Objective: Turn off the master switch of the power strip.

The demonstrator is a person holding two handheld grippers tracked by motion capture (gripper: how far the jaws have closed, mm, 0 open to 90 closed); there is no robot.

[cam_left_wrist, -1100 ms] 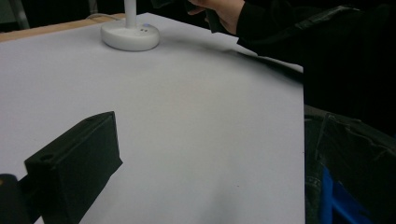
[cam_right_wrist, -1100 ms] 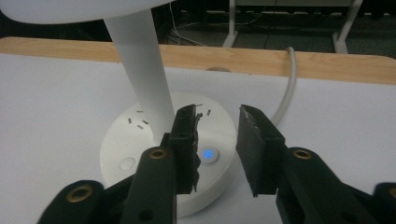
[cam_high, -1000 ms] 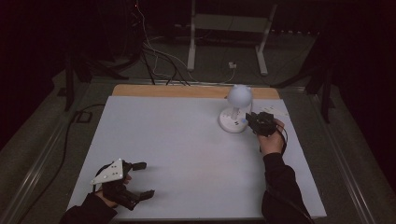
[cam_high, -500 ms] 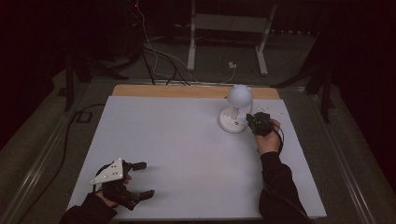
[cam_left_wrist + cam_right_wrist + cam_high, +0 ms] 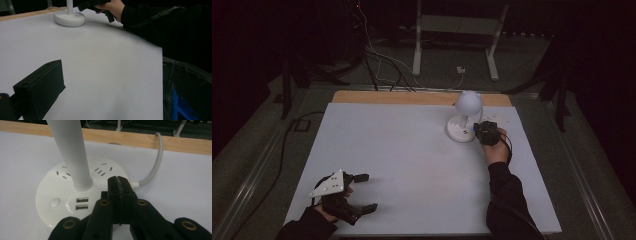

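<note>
Though closed, right gripper [image 5: 119,182] beside lamp base [image 5: 62,205].

A white lamp [image 5: 466,120] with a round base stands at the far right of the white worktop [image 5: 402,165]. Its base [image 5: 75,202] carries 2 USB ports and several sockets, and a grey cable [image 5: 155,162] runs off towards the wooden far edge [image 5: 412,97].

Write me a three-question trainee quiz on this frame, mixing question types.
1. True or false: the right gripper has its fingers pressed together.
2. Which sits on the lamp base? A) two USB ports B) a dial C) a screen
3. Fill in: the left gripper rests near the table's ____ corner, fingers apart.

Key: 1 true; 2 A; 3 near left.
</note>
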